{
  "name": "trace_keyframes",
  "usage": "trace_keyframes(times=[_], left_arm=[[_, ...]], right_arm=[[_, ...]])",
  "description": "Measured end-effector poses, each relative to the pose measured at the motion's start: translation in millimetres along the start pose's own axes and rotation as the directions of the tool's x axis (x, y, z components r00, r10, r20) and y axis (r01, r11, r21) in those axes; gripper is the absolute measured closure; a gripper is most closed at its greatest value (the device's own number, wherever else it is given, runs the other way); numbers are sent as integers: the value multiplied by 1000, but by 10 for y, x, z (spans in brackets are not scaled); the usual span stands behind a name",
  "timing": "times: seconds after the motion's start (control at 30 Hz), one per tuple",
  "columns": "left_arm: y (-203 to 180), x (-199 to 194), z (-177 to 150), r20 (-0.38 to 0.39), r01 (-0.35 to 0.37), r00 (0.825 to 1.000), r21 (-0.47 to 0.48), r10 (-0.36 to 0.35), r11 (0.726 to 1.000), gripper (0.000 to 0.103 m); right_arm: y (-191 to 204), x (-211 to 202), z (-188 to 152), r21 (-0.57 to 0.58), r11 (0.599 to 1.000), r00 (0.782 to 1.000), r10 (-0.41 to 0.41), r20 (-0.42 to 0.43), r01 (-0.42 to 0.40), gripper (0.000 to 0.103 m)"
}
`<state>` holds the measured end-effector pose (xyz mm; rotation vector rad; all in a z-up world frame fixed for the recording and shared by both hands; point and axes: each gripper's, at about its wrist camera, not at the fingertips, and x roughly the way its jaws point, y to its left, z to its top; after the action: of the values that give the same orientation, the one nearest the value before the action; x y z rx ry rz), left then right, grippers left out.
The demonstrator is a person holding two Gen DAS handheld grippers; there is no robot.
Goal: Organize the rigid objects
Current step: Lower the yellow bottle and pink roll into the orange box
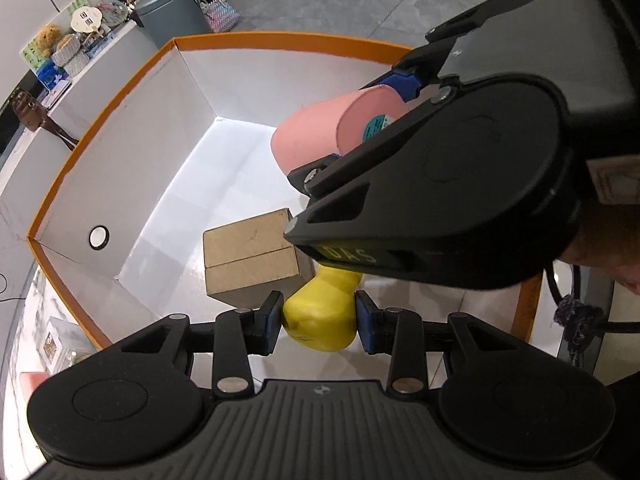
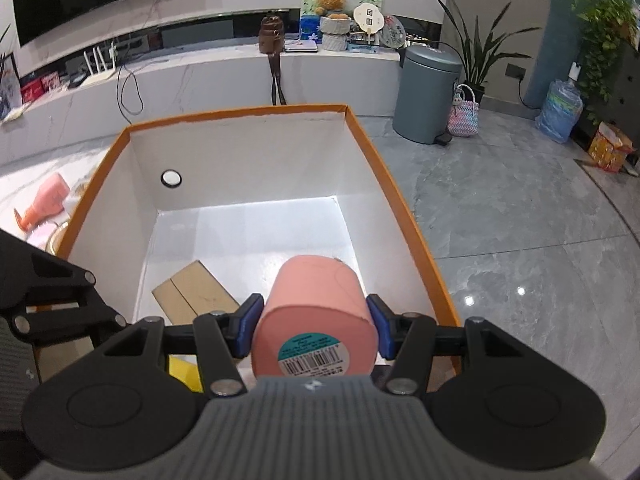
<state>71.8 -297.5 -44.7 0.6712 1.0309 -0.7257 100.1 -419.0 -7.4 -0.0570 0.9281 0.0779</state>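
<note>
An orange-rimmed white box (image 1: 100, 120) (image 2: 404, 208) stands open below both grippers. A brown cardboard box (image 1: 252, 256) (image 2: 192, 292) lies on its floor. My right gripper (image 2: 314, 324) is shut on a pink cup (image 2: 316, 312), held on its side above the box floor, barcode sticker toward the camera; the cup also shows in the left wrist view (image 1: 320, 136). My left gripper (image 1: 319, 322) has its blue pads spread around a yellow object (image 1: 320, 316) that rests in the box beside the cardboard box; a gap shows on the right side.
A pink bottle (image 2: 44, 200) lies on the table left of the box. A grey bin (image 2: 428, 92), a woven bag (image 2: 464, 114) and a water jug (image 2: 560, 108) stand on the floor. A shelf with a teddy bear (image 2: 330, 2) runs behind.
</note>
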Motion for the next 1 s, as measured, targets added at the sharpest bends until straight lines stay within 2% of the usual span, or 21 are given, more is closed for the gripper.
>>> trace_keyframes(times=[0.5, 0.83, 1.0], left_arm=[[61, 101, 25, -40, 8, 999, -10, -8, 1000, 60], [102, 108, 43, -34, 8, 999, -29, -9, 1000, 50], [138, 60, 29, -24, 12, 1000, -35, -13, 999, 48]], right_arm=[[47, 7, -17, -58, 998, 1000, 9, -17, -10, 48], [52, 30, -24, -40, 999, 999, 17, -37, -19, 48], [15, 23, -15, -8, 999, 998, 42, -38, -42, 43]])
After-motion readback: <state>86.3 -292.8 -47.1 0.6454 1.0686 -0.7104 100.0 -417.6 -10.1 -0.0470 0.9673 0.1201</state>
